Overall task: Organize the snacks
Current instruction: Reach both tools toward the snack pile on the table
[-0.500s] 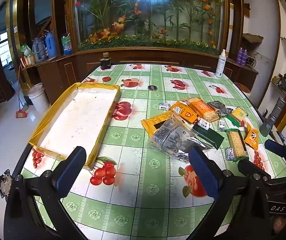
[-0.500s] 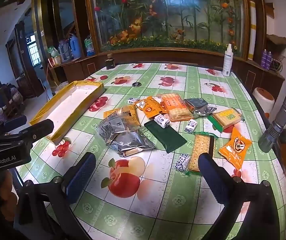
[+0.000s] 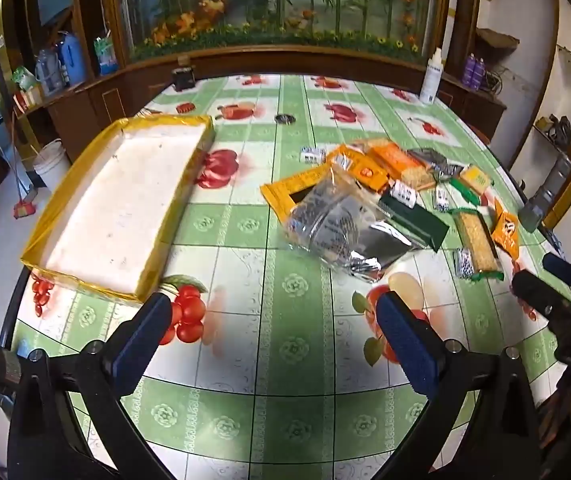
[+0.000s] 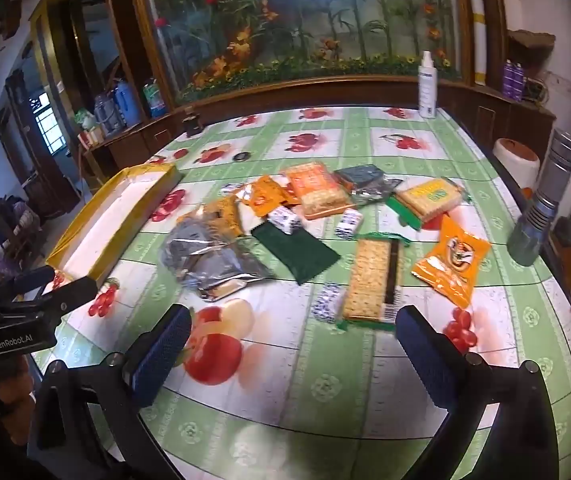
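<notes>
left tool [image 3: 271, 320]: jaws apart, nothing between, over desk [image 3: 285, 360] | right tool [image 4: 291, 334]: jaws apart, nothing between | snacks [image 4: 325, 220]: loose pile on desk beyond both tools, cracker pack [image 4: 369, 280] just ahead of right tool | tray [image 3: 125, 208]: ahead-left of left tool

A round table [image 4: 365, 412] covered by a green-and-white fruit-printed oilcloth is seen from above. The right gripper [image 4: 293, 344] is held over its near edge, its blue-padded jaws spread wide with nothing between them. Just beyond the jaws a long clear-wrapped cracker packet with green ends [image 4: 371, 280] is laid, with an orange crinkled snack bag [image 4: 451, 266] beside it. A crumpled silver foil pouch [image 4: 213, 262] and a flat dark green sachet [image 4: 297, 252] are spread further left. A shallow yellow-rimmed white tray [image 4: 81, 240] is set at the left edge, well apart from the snacks.
</notes>
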{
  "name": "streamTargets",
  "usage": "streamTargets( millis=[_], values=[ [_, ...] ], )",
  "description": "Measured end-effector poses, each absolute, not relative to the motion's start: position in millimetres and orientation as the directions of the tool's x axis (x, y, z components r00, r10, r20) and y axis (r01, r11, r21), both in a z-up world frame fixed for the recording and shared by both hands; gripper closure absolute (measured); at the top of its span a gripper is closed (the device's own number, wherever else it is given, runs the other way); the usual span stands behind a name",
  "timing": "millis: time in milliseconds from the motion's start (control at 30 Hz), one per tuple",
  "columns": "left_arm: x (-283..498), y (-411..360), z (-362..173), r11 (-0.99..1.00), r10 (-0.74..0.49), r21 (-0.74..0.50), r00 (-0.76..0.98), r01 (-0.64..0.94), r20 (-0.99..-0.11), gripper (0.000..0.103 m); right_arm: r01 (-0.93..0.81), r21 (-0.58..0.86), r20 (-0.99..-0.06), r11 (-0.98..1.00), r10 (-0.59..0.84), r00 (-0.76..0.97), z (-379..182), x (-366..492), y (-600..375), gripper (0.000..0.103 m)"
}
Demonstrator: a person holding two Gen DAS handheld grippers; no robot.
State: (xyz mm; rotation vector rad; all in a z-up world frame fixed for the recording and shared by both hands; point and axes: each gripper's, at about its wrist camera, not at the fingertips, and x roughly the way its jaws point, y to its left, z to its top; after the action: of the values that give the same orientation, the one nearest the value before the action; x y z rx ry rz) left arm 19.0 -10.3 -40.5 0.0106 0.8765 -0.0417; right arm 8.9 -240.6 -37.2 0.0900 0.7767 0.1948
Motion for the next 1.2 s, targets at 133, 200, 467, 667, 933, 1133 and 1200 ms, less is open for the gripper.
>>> streamTargets(
  millis=[133,200,467,667,933,1133,1200],
  values=[
    [23.6,-20.8,-51.6,0.997,-0.043,0.005,0.615,0.075,-0.787,0.000,-0.129,0.154,-0.692,0.980,0.200,0.694,-44.5,13.0,-255.3,0.000],
    [27.0,-24.1,-56.4,0.996,-0.059,-0.010,0.601,0.084,-0.797,0.001,-0.124,0.154,-0.701,0.980,0.197,0.686,-49.3,15.4,-260.4,0.000],
    [51.6,-29.4,-60.9,0.990,-0.137,-0.104,0.565,0.090,-0.813,0.001,-0.094,0.170,-0.721,0.981,0.189,0.667,-61.5,21.7,-272.6,0.000],
    [72.2,-36.1,-64.5,0.989,-0.137,-0.085,0.553,0.119,-0.822,0.001,-0.096,0.177,-0.725,0.980,0.195,0.661,-63.7,24.5,-274.9,0.000],
    [99.8,-36.2,-68.3,0.986,-0.135,-0.058,0.539,0.157,-0.831,0.001,-0.068,0.182,-0.735,0.981,0.181,0.653,-68.9,31.0,-283.6,0.000],
    [116.1,-37.4,-74.0,0.982,-0.122,-0.025,0.529,0.185,-0.840,0.001,-0.056,0.175,-0.739,0.983,0.169,0.652,-70.9,40.3,-280.9,0.000],
    [120.3,-38.8,-76.9,0.980,-0.117,-0.011,0.528,0.198,-0.841,0.001,-0.047,0.172,-0.740,0.984,0.161,0.654,-72.0,44.6,-280.7,0.000]
  ],
)
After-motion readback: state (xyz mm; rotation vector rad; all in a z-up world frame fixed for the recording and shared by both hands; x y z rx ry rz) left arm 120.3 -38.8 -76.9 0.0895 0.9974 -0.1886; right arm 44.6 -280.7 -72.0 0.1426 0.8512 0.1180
